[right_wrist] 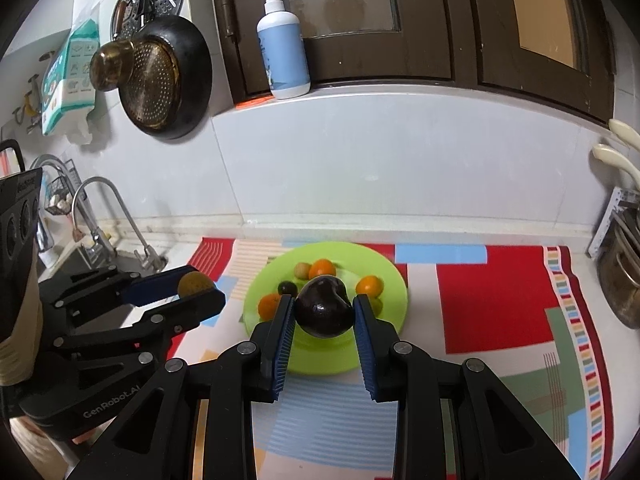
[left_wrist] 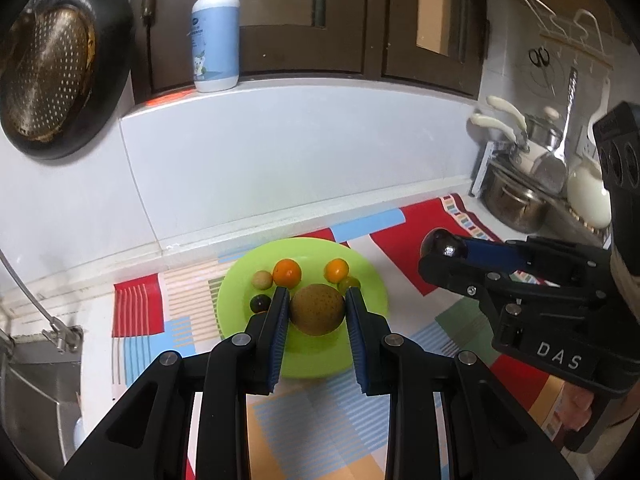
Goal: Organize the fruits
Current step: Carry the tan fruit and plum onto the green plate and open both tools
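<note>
A lime green plate (left_wrist: 244, 320) (right_wrist: 392, 280) lies on a patterned mat and holds several small fruits: oranges (left_wrist: 287, 271) (right_wrist: 322, 269), a pale round fruit (left_wrist: 262, 279) and a small dark fruit (left_wrist: 259, 303). My left gripper (left_wrist: 317, 312) is shut on a round brown fruit (left_wrist: 317, 309), held above the plate; it shows in the right wrist view (right_wrist: 195, 283) at the left. My right gripper (right_wrist: 323, 312) is shut on a dark purple fruit (right_wrist: 325, 306), held above the plate; it shows in the left wrist view (left_wrist: 442, 245) to the right of the plate.
A colourful mat (right_wrist: 496, 300) covers the counter. A sink with a faucet (right_wrist: 100, 216) is at the left. Pots and utensils (left_wrist: 520, 192) stand at the right. A soap bottle (left_wrist: 216, 36) sits on the ledge, and a dark pan (left_wrist: 60, 68) hangs on the wall.
</note>
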`<state>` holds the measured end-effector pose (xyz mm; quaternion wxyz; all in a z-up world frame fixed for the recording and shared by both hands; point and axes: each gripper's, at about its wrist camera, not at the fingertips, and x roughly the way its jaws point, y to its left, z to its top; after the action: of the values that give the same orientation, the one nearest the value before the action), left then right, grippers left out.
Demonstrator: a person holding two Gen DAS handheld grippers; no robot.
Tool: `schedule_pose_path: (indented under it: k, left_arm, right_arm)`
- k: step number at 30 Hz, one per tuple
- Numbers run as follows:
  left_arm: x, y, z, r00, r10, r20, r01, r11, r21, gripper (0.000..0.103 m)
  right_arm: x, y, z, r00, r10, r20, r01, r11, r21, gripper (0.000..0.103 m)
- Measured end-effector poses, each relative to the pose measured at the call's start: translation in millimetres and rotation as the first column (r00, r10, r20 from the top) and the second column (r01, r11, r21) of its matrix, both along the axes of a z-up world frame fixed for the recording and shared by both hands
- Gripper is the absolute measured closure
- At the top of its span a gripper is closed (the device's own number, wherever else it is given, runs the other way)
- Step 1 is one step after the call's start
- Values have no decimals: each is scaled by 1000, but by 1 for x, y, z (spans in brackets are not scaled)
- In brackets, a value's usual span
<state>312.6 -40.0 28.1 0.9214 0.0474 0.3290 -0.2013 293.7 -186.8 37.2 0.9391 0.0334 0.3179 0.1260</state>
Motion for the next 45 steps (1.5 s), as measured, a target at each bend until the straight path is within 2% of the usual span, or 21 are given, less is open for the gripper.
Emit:
schedule_pose_path:
  k: [13, 27, 43, 45]
  left_arm:
    - [49, 12, -13, 998, 24, -61, -24, 1000, -3, 74]
    - [94, 14, -52, 993, 61, -100, -57, 998, 34, 74]
    - [125, -3, -89, 989, 13, -150, -3, 998, 68, 74]
    - [126, -3, -90, 988, 10, -153, -1, 998, 64, 71]
  right_arm:
    - [42, 16, 2, 1000, 14, -13, -15, 999, -34, 72]
    - [89, 21, -36, 994, 11, -108, -20, 996, -86, 72]
    - [121, 12, -80, 982, 29, -189, -39, 998, -52, 72]
    - [124, 11, -81, 981, 33, -192, -41, 998, -39, 72]
